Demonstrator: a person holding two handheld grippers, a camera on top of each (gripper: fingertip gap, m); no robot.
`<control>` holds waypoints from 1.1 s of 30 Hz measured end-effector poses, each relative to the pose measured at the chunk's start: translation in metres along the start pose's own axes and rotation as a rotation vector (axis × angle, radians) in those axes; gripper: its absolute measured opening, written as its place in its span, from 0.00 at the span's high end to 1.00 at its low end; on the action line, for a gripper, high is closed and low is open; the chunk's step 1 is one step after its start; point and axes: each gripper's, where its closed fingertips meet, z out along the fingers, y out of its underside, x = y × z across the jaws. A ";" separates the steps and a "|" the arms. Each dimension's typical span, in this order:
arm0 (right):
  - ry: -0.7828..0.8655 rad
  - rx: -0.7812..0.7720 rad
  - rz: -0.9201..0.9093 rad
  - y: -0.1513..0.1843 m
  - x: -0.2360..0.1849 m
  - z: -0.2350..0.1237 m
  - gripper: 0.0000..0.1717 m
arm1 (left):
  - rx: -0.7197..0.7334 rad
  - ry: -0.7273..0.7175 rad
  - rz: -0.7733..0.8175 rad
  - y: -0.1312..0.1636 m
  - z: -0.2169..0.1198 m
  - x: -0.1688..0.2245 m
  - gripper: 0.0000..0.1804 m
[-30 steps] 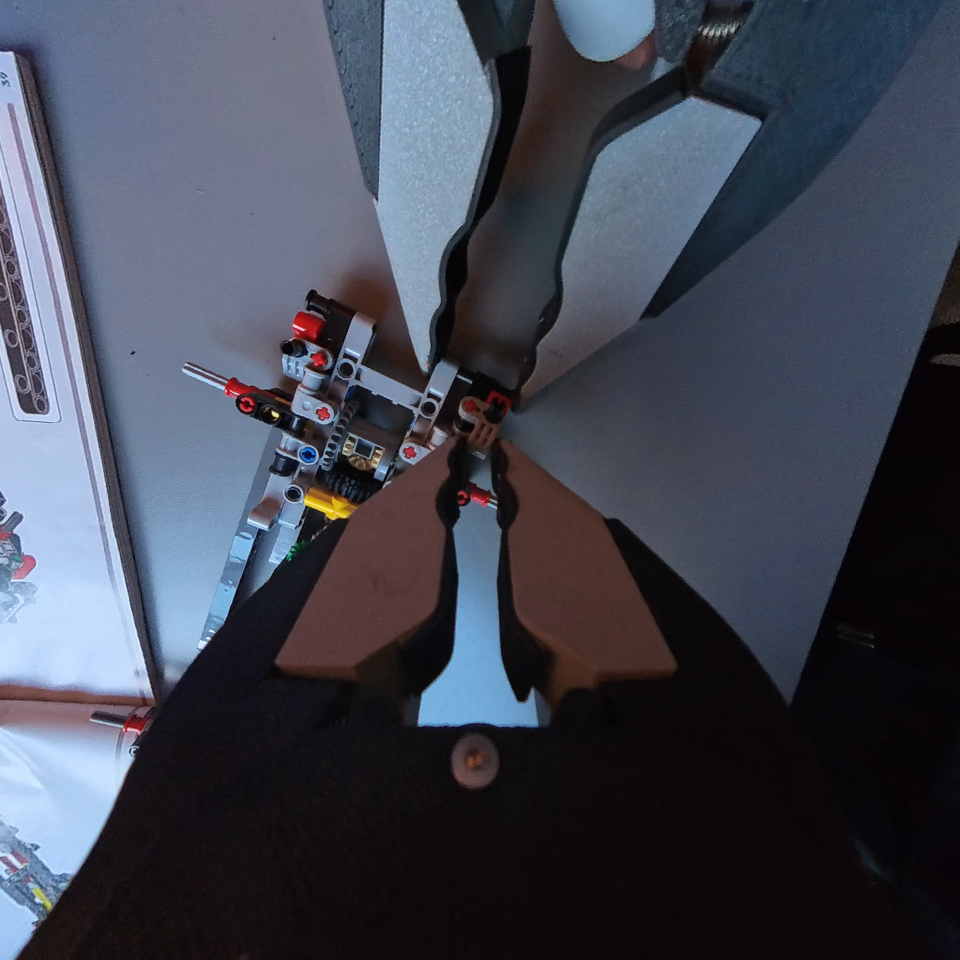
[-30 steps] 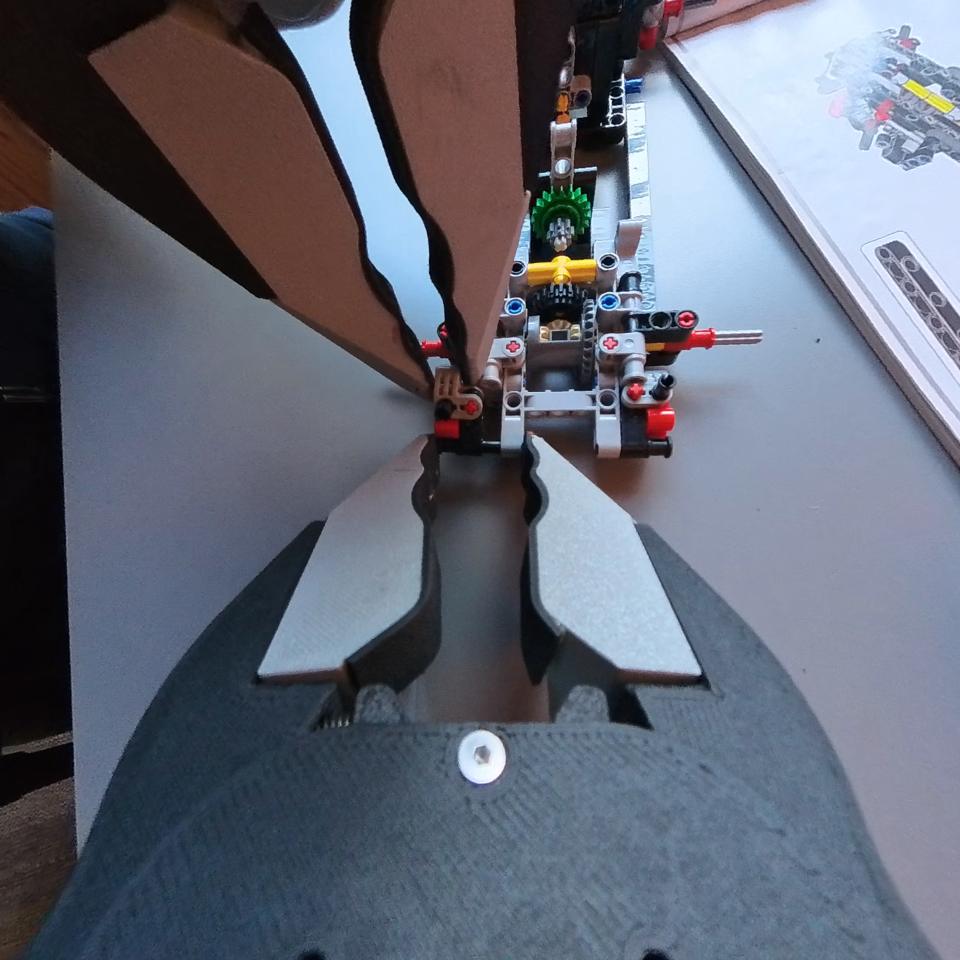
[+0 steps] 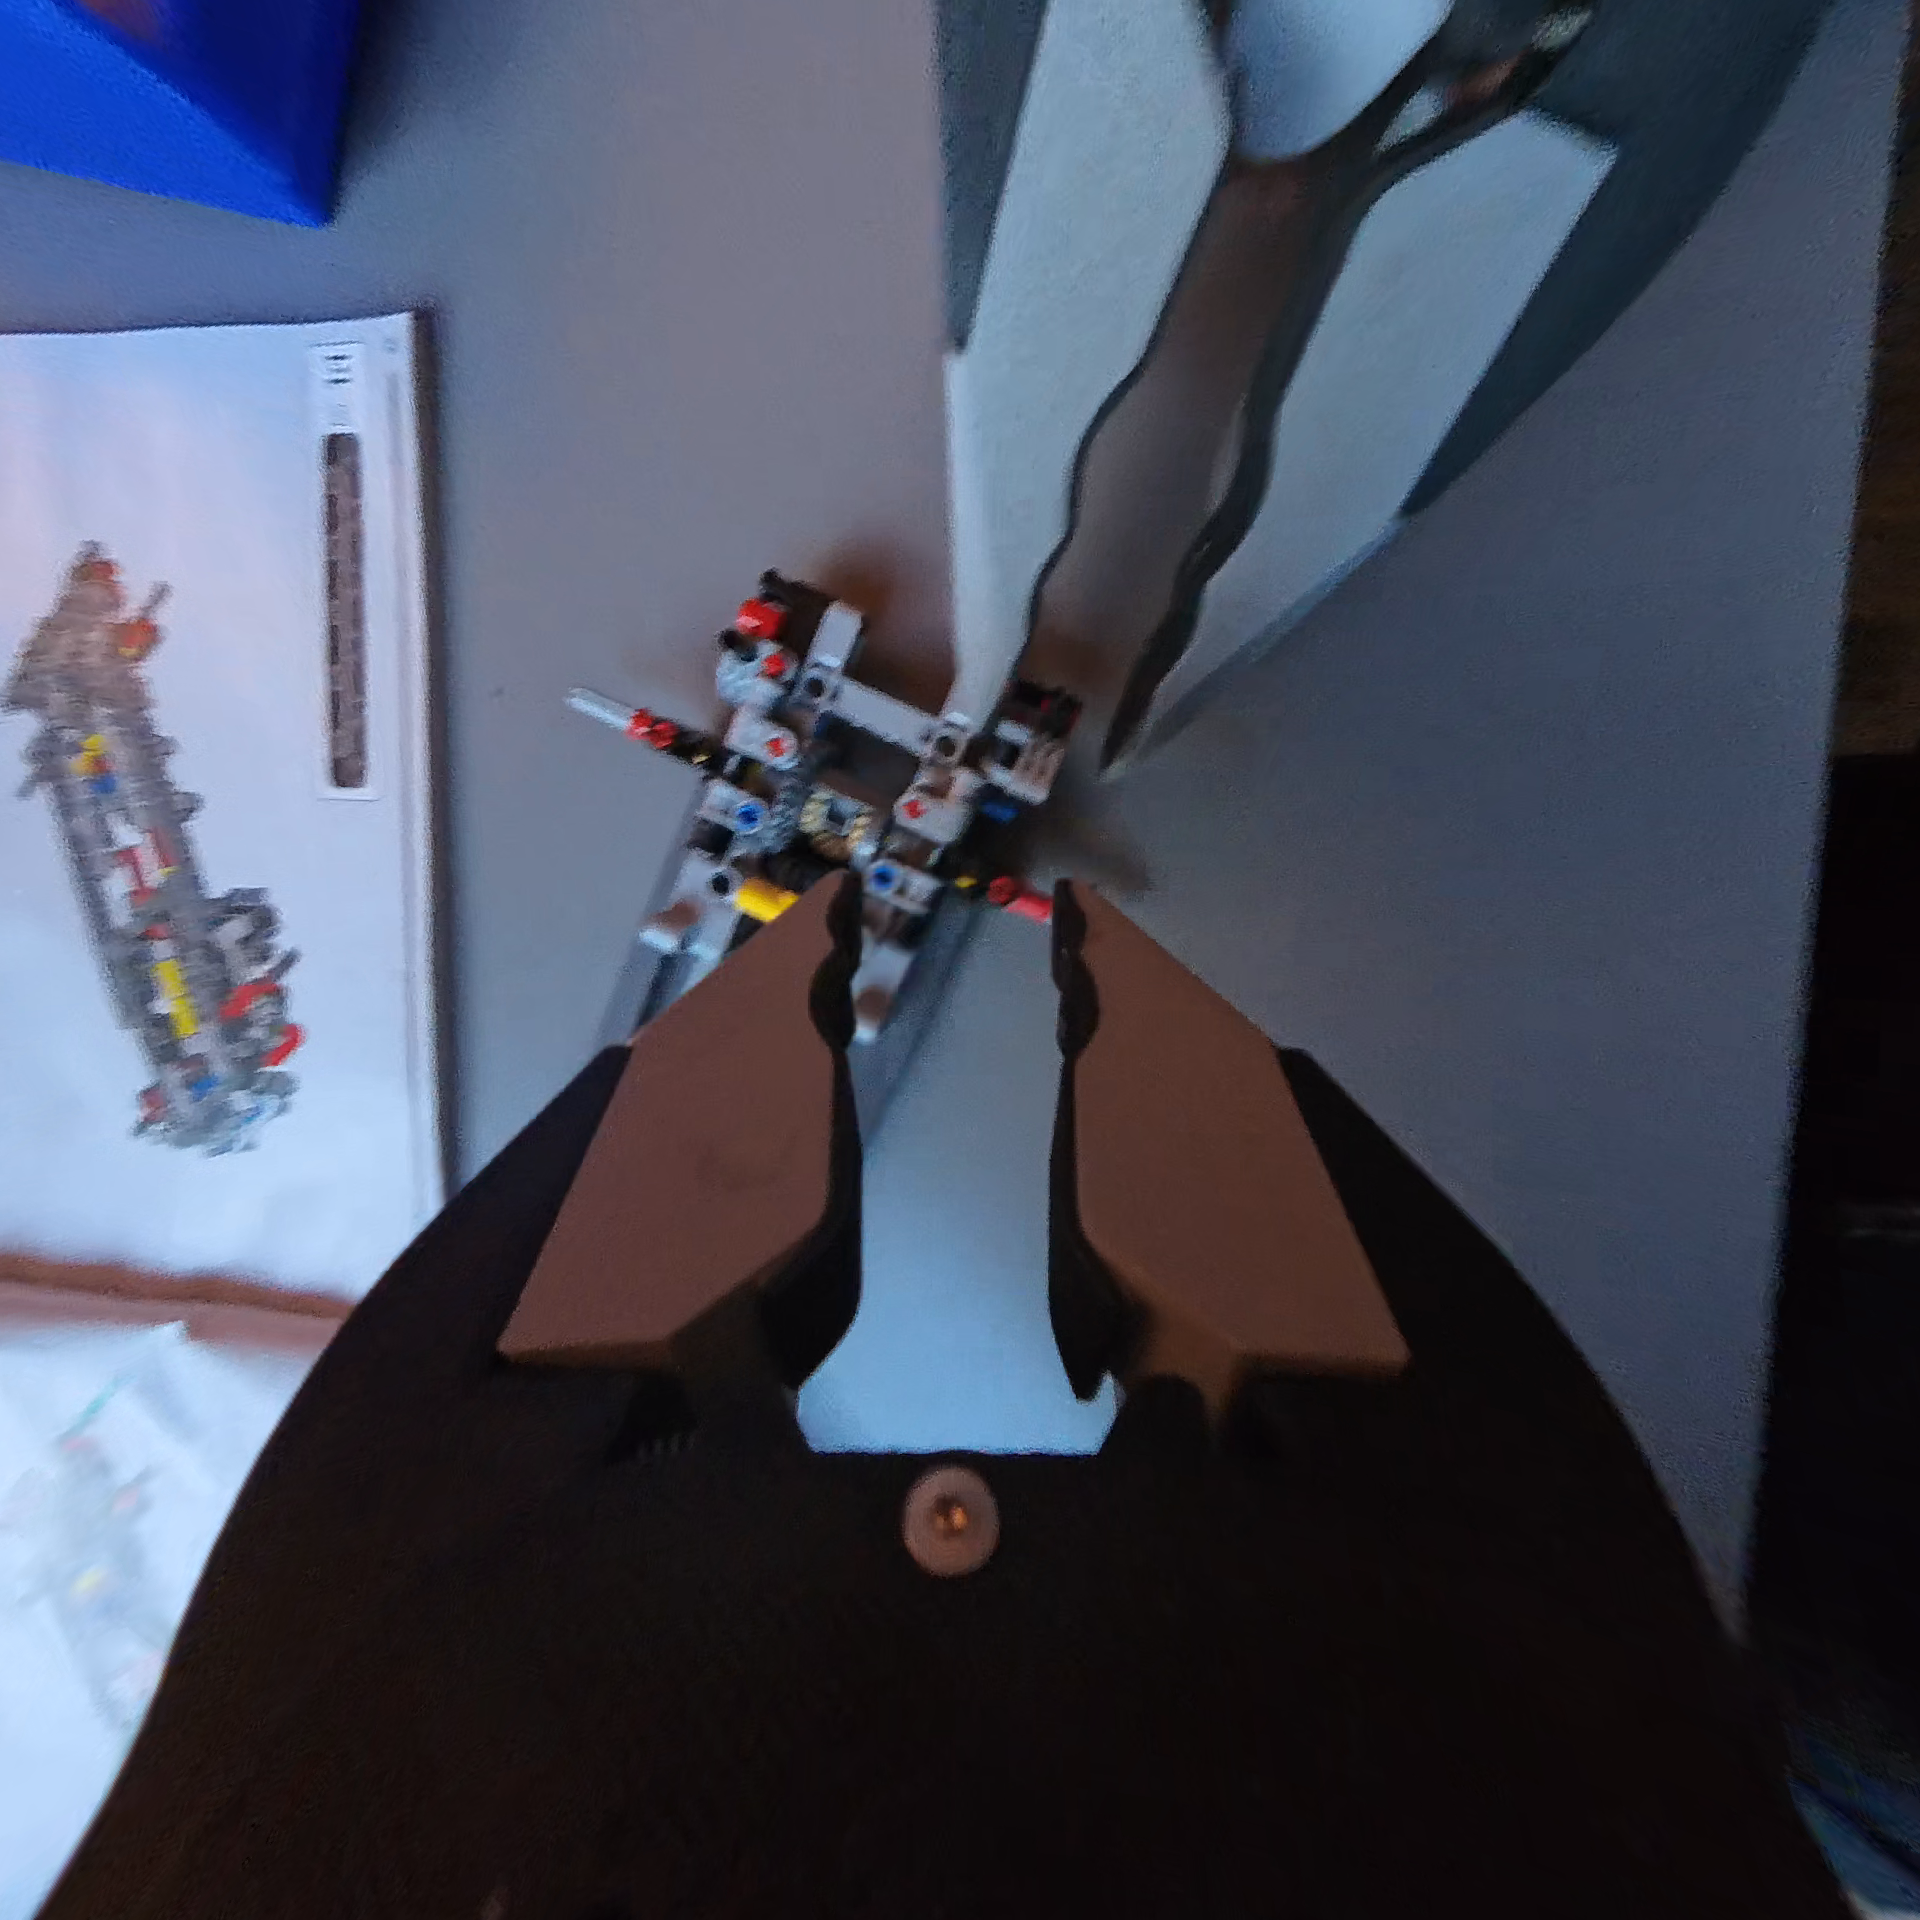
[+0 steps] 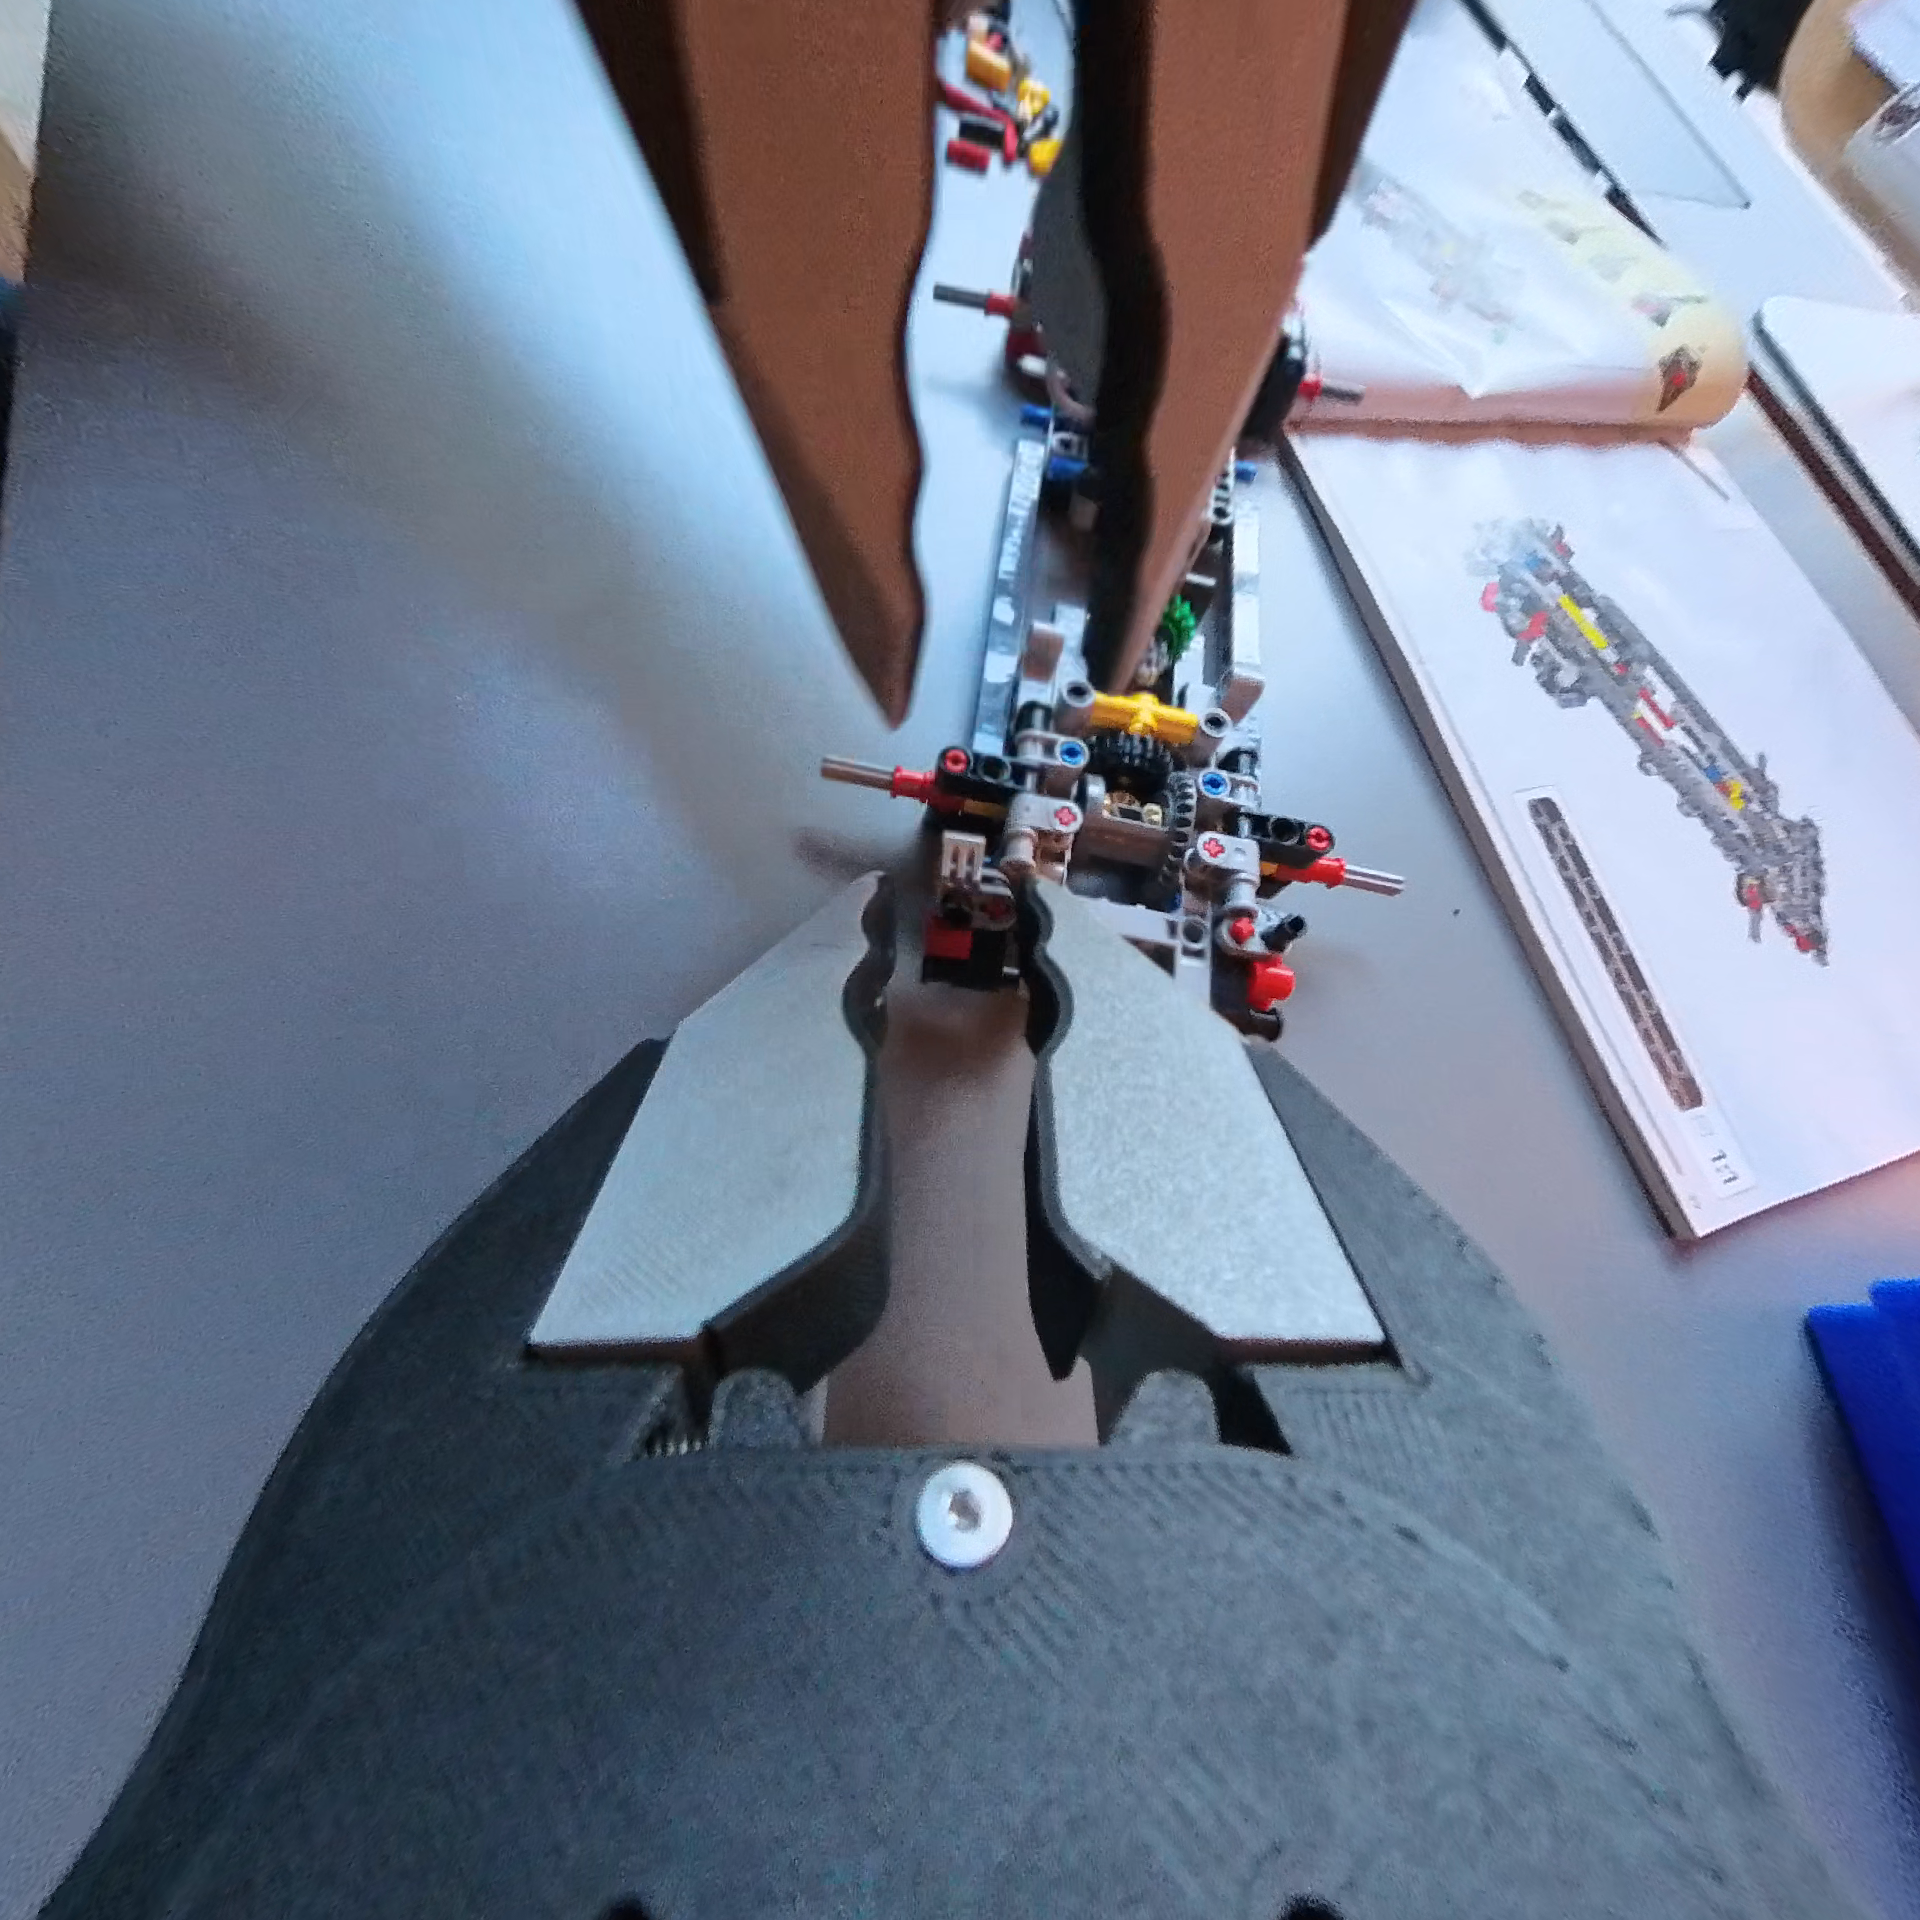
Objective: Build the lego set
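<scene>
Right wrist view: the brown left gripper (image 4: 1003,696) hangs with fingers apart, gripping nothing, above the toy-brick model (image 4: 1122,810) on the grey table (image 4: 364,727) — the grey right gripper (image 4: 951,914) brackets the model's black-and-red corner; contact unclear. Right of that lies an instruction booklet (image 4: 1662,831).

Dim light, motion blur, wide-angle distortion

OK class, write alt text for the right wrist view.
A grey gripper straddles a black-and-red corner block of a toy-brick chassis on a grey table. A brown gripper hangs open opposite, beside an open instruction booklet.
</scene>
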 end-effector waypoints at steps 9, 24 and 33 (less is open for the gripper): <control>0.009 -0.031 -0.049 -0.008 -0.003 0.001 1.00 | 0.048 0.169 0.159 -0.002 0.023 -0.007 0.87; -0.018 -0.069 0.126 -0.021 0.006 -0.002 0.88 | 0.069 0.221 0.208 0.002 0.027 -0.006 0.89; 0.139 -0.151 0.173 0.000 0.006 0.007 0.92 | 0.046 0.218 0.256 0.022 0.013 -0.017 0.87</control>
